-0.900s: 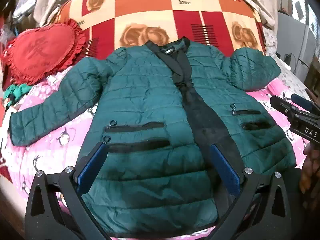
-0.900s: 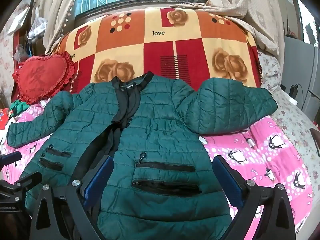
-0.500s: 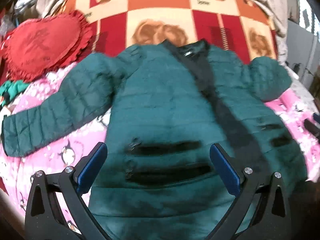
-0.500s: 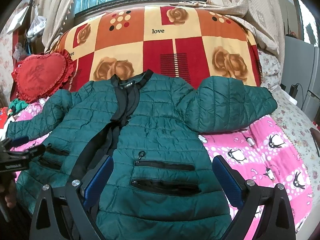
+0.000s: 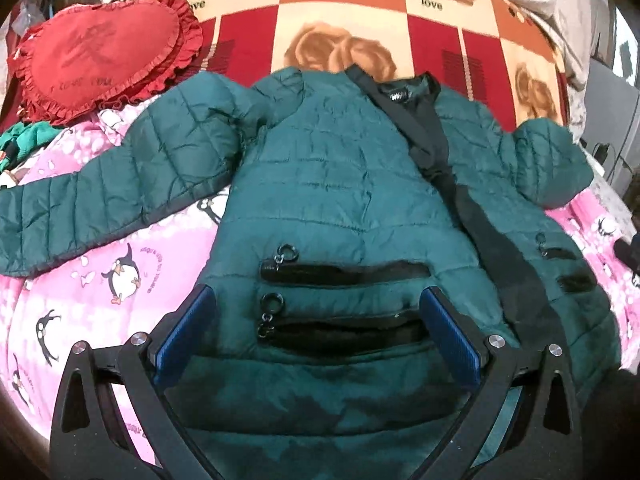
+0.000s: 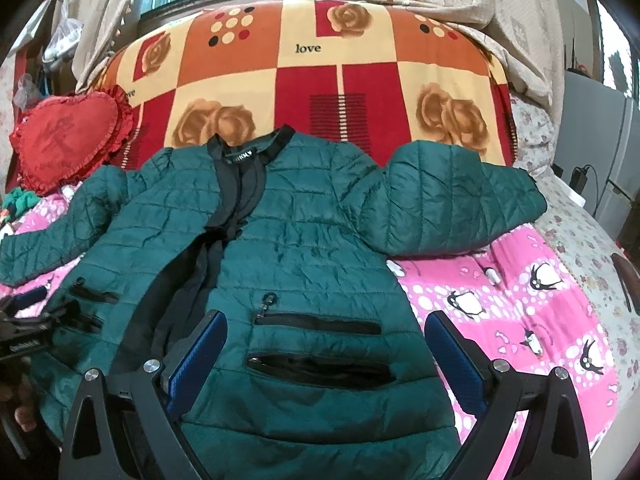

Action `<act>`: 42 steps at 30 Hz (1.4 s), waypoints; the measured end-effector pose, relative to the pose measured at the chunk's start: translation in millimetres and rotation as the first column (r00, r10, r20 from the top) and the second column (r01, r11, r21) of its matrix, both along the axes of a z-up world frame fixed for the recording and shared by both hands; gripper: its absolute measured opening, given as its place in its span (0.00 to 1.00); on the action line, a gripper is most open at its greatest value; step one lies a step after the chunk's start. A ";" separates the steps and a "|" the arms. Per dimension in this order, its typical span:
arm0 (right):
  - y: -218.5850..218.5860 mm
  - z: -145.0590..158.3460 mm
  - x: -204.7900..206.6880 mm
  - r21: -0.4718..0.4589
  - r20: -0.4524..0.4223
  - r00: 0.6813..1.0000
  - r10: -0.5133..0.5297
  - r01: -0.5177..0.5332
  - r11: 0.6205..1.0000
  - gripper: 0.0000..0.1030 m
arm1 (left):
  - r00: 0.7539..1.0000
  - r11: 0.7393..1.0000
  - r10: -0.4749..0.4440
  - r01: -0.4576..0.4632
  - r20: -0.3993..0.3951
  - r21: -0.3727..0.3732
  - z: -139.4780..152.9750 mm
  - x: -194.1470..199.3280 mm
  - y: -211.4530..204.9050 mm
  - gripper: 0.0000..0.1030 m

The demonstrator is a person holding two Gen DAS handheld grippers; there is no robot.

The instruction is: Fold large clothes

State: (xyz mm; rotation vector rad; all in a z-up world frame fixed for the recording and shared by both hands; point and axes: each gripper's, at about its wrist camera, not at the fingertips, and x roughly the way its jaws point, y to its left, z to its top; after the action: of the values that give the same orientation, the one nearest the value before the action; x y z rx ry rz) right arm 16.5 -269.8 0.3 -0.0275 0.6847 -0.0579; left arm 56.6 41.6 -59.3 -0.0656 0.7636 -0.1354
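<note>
Green quilted jacket [image 5: 332, 208] lying flat, front up, on the pink penguin bedsheet [image 6: 520, 300]; folding not begun.
Left gripper [image 5: 316, 332] and right gripper [image 6: 326, 356] are hovering above it, jaws spread, holding nothing; next likely calls for grasping a sleeve.

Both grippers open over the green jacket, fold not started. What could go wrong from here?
1. The puffy quilted jacket could slip from a pinch by the left gripper or right gripper.
2. Ring zipper pulls near the pockets may snag a pad.
3. The sleeve is already bunched, so the fold may come out lopsided.
</note>
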 end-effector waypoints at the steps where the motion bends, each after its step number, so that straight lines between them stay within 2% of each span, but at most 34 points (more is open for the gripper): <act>1: -2.5 -0.6 -0.1 0.003 0.008 1.000 -0.007 0.006 1.000 0.95 | 1.000 1.000 -0.002 0.002 0.007 -0.007 1.5 -0.5 -0.1 1.00; 4: -11.5 -1.1 -3.9 0.004 0.085 0.996 -0.029 0.029 1.000 0.95 | 0.999 1.000 -0.028 0.028 0.018 -0.006 5.2 -3.8 -5.4 1.00; 6: -13.0 6.4 -10.2 0.026 0.097 0.994 -0.040 0.037 0.999 0.95 | 0.999 0.999 -0.049 0.049 0.014 0.020 6.4 -5.2 -10.6 1.00; 7: -12.4 12.8 -18.3 0.019 0.146 0.988 -0.043 0.041 0.999 0.95 | 0.999 0.998 -0.045 0.044 0.024 0.049 7.2 -6.5 -13.5 1.00; 8: -8.9 16.1 -22.0 0.016 0.141 0.989 -0.045 0.043 0.999 0.95 | 0.999 0.997 -0.039 0.037 0.031 0.067 7.5 -7.3 -14.4 1.00; 9: -5.8 20.9 -29.0 0.007 0.174 0.984 -0.036 0.035 0.999 0.95 | 0.999 0.996 -0.035 0.033 0.036 0.077 7.8 -7.2 -15.2 1.00; 11: -3.9 26.4 -34.7 0.059 0.199 0.980 -0.021 0.010 0.998 0.97 | 0.999 0.997 -0.026 0.024 0.024 0.079 6.8 -5.3 -14.8 1.00; 13: -4.2 28.4 -35.6 0.120 0.213 0.976 0.037 -0.064 0.991 1.00 | 1.000 0.997 -0.010 0.009 0.005 0.082 4.2 -2.4 -12.9 1.00; 15: -3.8 30.2 -28.5 0.152 0.199 0.978 0.054 -0.086 0.985 1.00 | 1.000 0.997 -0.004 0.005 -0.019 0.071 0.8 0.6 -10.6 1.00; 17: -0.3 32.9 -18.6 0.135 0.177 0.982 0.062 -0.087 0.987 1.00 | 1.000 0.998 -0.003 0.005 -0.019 0.058 0.0 0.2 -8.8 0.99; 21: 3.8 33.7 6.5 0.105 0.182 0.980 0.083 -0.103 0.989 1.00 | 1.000 0.997 0.018 -0.017 -0.017 0.078 -2.4 0.8 -8.5 0.99; 26: 3.9 9.1 27.2 0.058 0.135 0.990 0.040 -0.048 0.997 1.00 | 0.998 0.996 0.046 -0.042 -0.053 0.075 -9.9 6.6 -3.0 1.00; 28: 1.9 -0.2 35.7 0.054 0.068 0.998 0.009 -0.013 0.998 1.00 | 0.997 0.995 0.060 -0.056 -0.057 0.079 -11.7 7.9 -0.8 0.99; 37: -29.9 -12.3 42.3 0.192 0.004 0.998 -0.057 0.055 0.980 1.00 | 0.996 0.993 0.059 -0.052 -0.069 0.103 -17.6 12.0 -4.3 1.00; 42: -41.3 -15.5 41.1 0.224 0.001 0.995 -0.095 0.093 0.970 1.00 | 0.996 0.993 0.060 -0.052 -0.070 0.104 -18.8 12.9 -5.0 1.00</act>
State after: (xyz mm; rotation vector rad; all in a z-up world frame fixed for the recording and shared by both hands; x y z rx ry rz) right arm 57.6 -311.1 -15.2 0.2225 0.6774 -0.0716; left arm 69.5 36.6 -78.1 0.0055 0.8400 -0.0406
